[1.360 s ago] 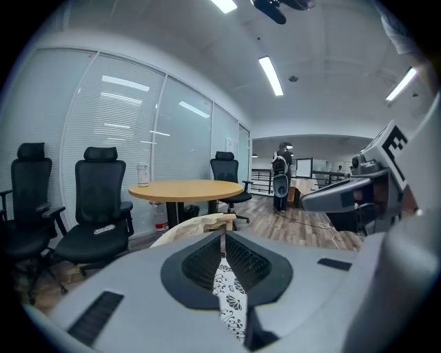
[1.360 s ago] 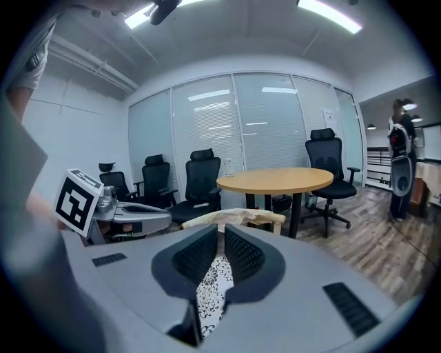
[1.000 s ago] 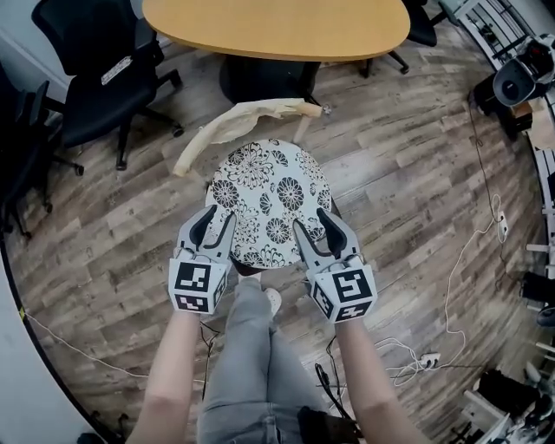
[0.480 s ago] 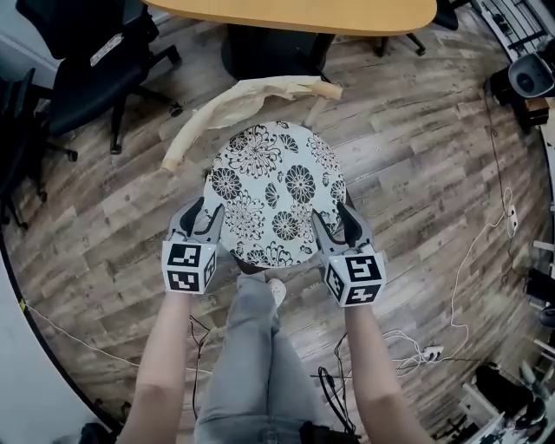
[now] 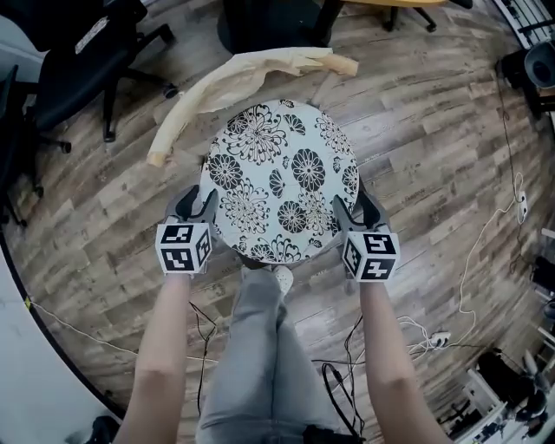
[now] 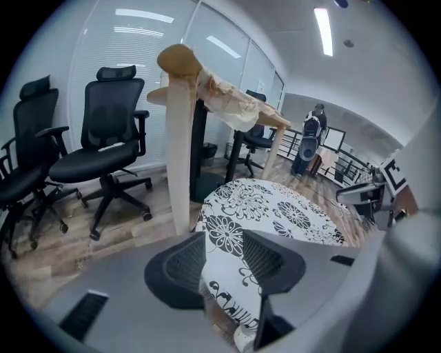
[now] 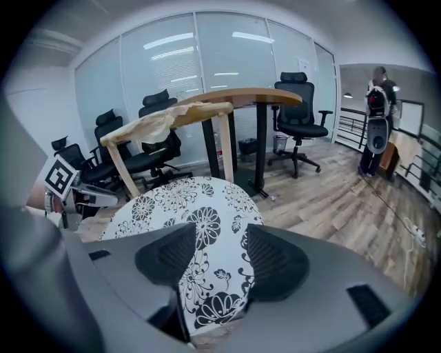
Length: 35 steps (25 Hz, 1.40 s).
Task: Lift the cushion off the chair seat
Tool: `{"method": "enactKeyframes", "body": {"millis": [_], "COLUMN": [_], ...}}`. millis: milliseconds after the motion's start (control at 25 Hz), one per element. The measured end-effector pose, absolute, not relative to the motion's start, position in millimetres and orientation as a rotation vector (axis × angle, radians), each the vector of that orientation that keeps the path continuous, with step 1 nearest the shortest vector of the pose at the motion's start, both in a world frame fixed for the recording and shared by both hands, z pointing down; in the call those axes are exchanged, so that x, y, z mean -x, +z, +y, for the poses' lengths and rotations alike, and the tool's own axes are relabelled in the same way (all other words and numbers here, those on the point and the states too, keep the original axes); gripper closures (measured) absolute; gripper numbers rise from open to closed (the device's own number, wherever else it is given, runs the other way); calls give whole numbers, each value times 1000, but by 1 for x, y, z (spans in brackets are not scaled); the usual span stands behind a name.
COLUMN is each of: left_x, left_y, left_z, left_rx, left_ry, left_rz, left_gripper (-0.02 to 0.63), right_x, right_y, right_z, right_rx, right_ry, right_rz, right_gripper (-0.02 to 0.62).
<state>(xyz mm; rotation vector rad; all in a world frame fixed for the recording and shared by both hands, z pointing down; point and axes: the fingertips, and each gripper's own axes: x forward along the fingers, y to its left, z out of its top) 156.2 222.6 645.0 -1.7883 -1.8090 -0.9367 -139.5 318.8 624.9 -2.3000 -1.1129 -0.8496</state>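
Note:
A round white cushion (image 5: 277,182) with black flower print lies on the seat of a wooden chair. Its pale curved back rail (image 5: 243,78) is on the far side. My left gripper (image 5: 195,201) sits at the cushion's left rim and my right gripper (image 5: 357,206) at its right rim. In the left gripper view the cushion (image 6: 282,207) edge runs between the wide jaws of the left gripper (image 6: 224,258), which is open. In the right gripper view the cushion (image 7: 186,200) rim lies between the jaws of the right gripper (image 7: 212,258), which are opening; the pads stand apart from it.
Black office chairs (image 5: 78,61) stand at the far left, and a dark table base (image 5: 269,17) stands behind the chair. Cables (image 5: 486,260) trail over the wood floor at the right. My own legs (image 5: 260,347) are just below the seat. A person (image 7: 377,103) stands far off.
Both grippers have dropped from above the cushion's near part and spread apart to its left and right rims. Their jaws now straddle the rim.

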Motion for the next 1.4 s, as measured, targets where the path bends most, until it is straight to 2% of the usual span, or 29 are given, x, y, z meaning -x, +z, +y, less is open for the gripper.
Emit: {"method": "enactKeyframes", "body": {"millis": [640, 840, 920, 1080, 1160, 1240, 1320, 1400], "left_x": [-173, -173, -172, -165, -161, -160, -160, -159], "left_y": [720, 728, 728, 723, 719, 715, 711, 706], "left_z": [217, 217, 217, 220, 222, 223, 223, 223], "left_rx": [1773, 1791, 1789, 1752, 1746, 1757, 1769, 1767], "left_ry": [-1095, -1259, -1336, -1314, -1274, -1256, -1243, -1215], "left_rz": [-1690, -1700, -1720, -1773, -1789, -1799, -1807, -1816], "left_gripper": [439, 439, 451, 525, 565, 577, 584, 586], "right_x": [189, 187, 186, 184, 183, 179, 173, 170], "right_y": [720, 732, 735, 737, 736, 734, 731, 728], "right_z": [332, 333, 333, 333, 331, 329, 327, 327], "right_rx": [2088, 2074, 2063, 2047, 2056, 2077, 2097, 2099], "right_ry": [-990, -1010, -1007, -995, -998, -1012, -1024, -1020], "right_rz": [-1149, -1111, -1094, -1055, -1026, -994, -980, -998], "right_gripper": [362, 360, 360, 370, 393, 441, 522, 547]}}
